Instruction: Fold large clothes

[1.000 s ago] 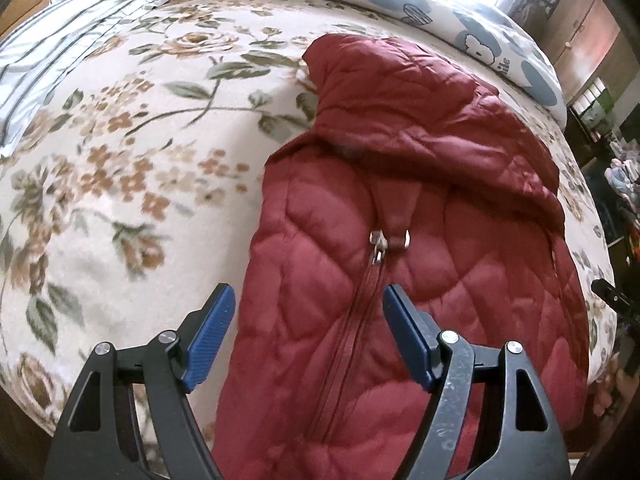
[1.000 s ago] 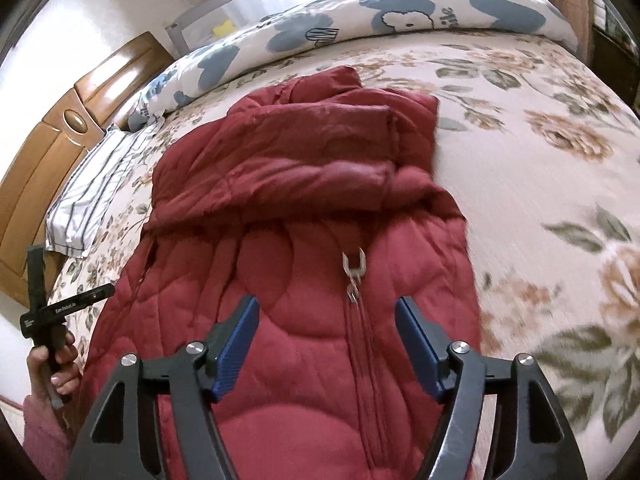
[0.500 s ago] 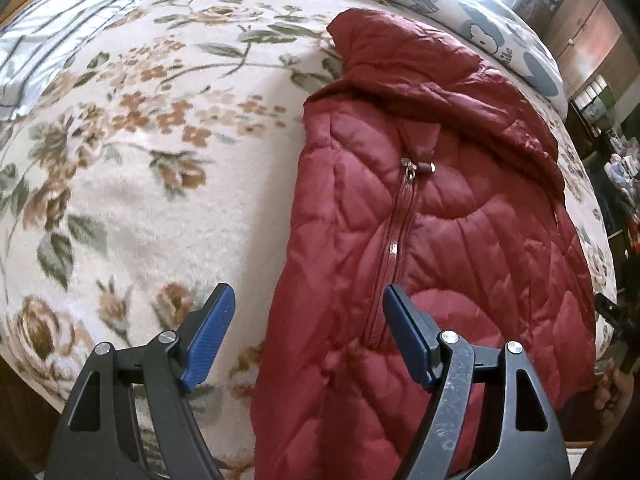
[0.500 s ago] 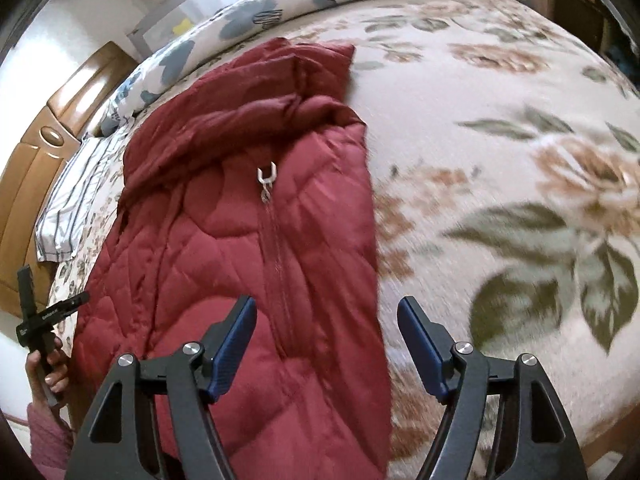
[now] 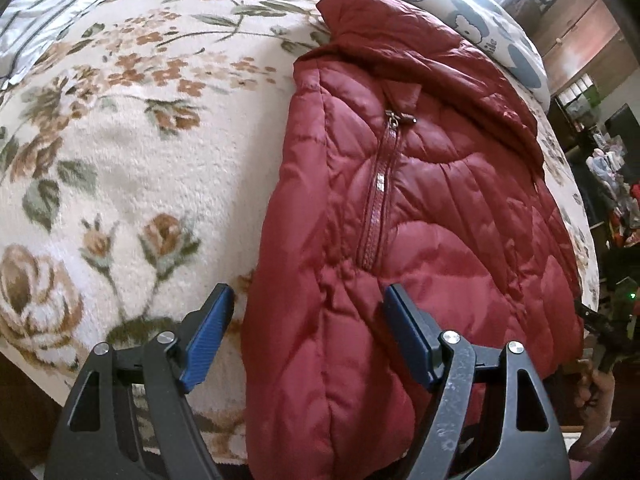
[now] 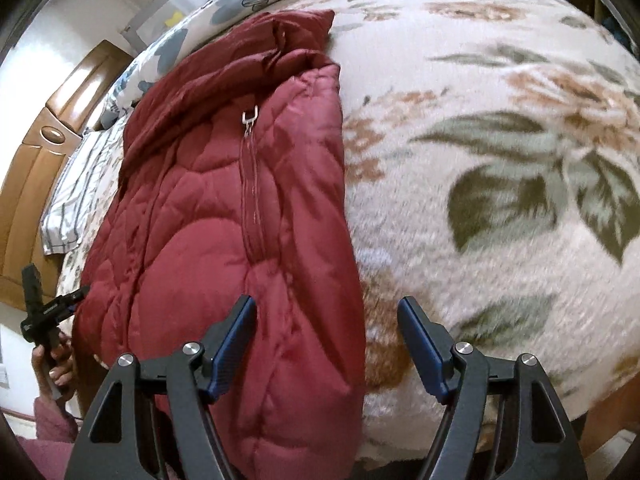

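Observation:
A dark red quilted jacket (image 5: 420,200) lies zipped on the bed, collar far, hem hanging over the near edge; its zipper pull (image 5: 394,116) sits near the collar. My left gripper (image 5: 308,300) hovers over the jacket's left hem edge. Its jaws are opening, with the fabric edge below the gap and neither pad pressing it. In the right wrist view the jacket (image 6: 208,200) fills the left half. My right gripper (image 6: 327,308) stands open over its right hem edge, one finger above fabric, the other above the blanket.
A cream floral blanket (image 6: 480,160) covers the bed. A striped pillow (image 6: 76,192) and a blue-patterned quilt (image 5: 480,20) lie at the far side by a wooden headboard (image 6: 40,140). A hand (image 6: 56,364) holds the other gripper at the left edge. Furniture stands at right (image 5: 580,40).
Both grippers have slid outward and toward the hem: the left now over the jacket's left edge, the right over its right edge. The jacket has not moved.

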Tool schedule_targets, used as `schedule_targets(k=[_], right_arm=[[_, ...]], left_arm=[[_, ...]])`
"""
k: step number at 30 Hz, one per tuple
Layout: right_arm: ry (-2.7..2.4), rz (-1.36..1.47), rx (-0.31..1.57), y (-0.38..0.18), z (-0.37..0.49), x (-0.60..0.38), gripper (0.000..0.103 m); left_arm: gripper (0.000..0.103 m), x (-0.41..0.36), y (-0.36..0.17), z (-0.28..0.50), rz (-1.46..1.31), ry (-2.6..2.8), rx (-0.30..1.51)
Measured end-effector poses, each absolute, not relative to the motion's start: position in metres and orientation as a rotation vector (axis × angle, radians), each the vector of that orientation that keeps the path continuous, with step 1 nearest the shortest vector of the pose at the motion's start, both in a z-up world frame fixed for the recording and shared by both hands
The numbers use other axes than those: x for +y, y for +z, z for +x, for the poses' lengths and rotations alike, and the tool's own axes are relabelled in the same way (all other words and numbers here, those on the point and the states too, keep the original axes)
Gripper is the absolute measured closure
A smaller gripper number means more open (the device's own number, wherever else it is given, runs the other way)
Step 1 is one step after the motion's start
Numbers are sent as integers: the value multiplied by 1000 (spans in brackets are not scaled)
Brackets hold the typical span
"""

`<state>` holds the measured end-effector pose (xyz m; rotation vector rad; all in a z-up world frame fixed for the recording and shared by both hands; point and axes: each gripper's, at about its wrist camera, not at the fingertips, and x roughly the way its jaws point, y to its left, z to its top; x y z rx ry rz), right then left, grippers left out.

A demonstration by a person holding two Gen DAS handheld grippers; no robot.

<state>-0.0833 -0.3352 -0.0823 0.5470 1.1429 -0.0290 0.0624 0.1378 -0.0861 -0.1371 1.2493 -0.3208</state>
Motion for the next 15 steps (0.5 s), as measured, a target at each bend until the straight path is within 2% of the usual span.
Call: schedule_targets(k=[15], right_arm=[[138, 534, 1137, -85, -105, -305, 27]], left_arm=[[23, 135, -98, 26, -174, -434, 1288]])
